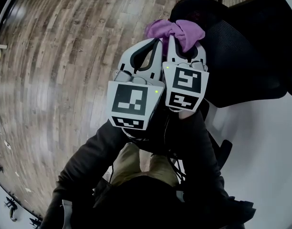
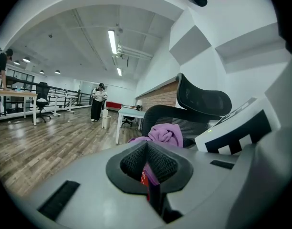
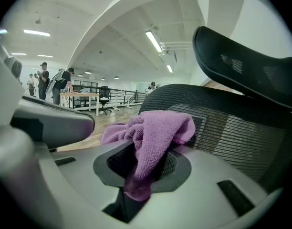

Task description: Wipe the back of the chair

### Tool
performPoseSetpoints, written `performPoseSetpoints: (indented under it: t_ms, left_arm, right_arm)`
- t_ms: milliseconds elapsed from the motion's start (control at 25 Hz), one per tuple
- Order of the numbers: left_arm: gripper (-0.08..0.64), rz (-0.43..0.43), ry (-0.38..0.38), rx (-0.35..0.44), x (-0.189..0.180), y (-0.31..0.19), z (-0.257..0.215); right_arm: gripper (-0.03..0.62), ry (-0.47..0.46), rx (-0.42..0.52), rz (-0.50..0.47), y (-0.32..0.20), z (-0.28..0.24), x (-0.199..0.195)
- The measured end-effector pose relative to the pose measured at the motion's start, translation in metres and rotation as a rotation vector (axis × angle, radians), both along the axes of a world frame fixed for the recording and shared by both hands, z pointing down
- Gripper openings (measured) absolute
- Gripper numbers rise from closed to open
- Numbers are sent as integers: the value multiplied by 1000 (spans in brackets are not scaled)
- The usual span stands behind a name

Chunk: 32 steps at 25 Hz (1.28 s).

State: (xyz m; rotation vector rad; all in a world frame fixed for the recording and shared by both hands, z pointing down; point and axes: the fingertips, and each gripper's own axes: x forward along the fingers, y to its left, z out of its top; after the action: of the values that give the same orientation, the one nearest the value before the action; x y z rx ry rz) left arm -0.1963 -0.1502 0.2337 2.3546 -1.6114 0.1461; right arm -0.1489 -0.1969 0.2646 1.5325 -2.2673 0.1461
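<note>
My right gripper (image 3: 145,171) clamps the cloth (image 3: 158,132) at the chair back's (image 3: 236,128) top edge; my left gripper (image 2: 149,170) is closed just beside it.

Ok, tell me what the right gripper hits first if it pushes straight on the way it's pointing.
The right gripper is shut on the purple cloth, and the chair's mesh back lies right ahead. The bunched cloth would likely press into the mesh first; whether they already touch is unclear.

Bright ceiling strip lights (image 2: 112,41), fisheye edges, blurred foreground
</note>
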Motion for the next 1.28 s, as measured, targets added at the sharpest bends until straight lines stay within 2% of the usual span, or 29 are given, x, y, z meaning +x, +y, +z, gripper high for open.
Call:
performPoseSetpoints:
  t_ms: [560, 840, 1280]
  left_arm:
    - [9, 13, -12, 7, -2, -1, 2]
    - [9, 24, -28, -30, 4, 2, 16]
    - [9, 22, -33, -36, 12, 1, 21]
  right_arm:
    - [81, -15, 14, 13, -2, 1, -2]
    - [81, -32, -29, 19, 5, 18, 3]
    - [81, -40, -38, 7, 7, 24, 10]
